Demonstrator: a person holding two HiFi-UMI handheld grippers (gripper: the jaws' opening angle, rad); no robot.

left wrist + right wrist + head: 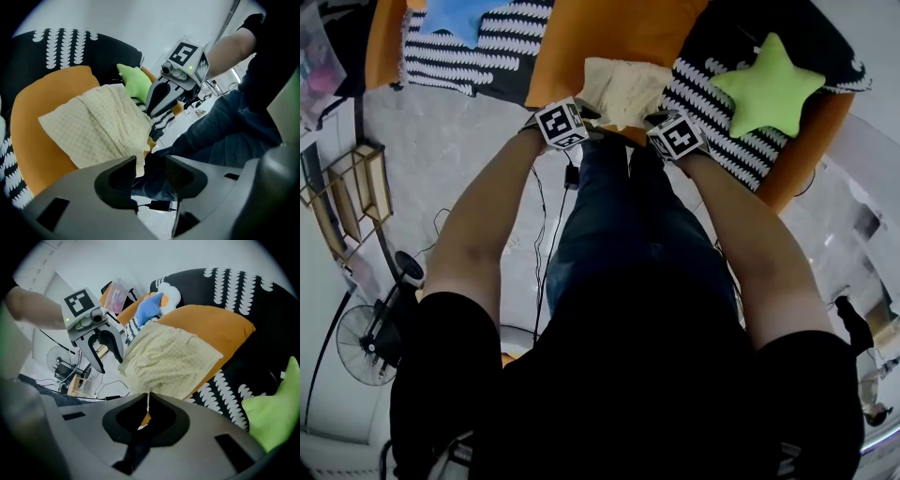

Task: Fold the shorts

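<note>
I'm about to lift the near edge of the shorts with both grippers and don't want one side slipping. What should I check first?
1. Right gripper shut on the hem of the shorts: ok, fabric is pinched between its jaws.
2. Left gripper gripping the hem: not ok, its jaws are apart and the hem hangs unpinched at one jaw.
3. Shorts resting on the orange cushion: ok.
4. Green star pillow clear of the shorts: ok, they are apart.
5. Shorts lying flat, no hidden creases: cannot tell.
</note>
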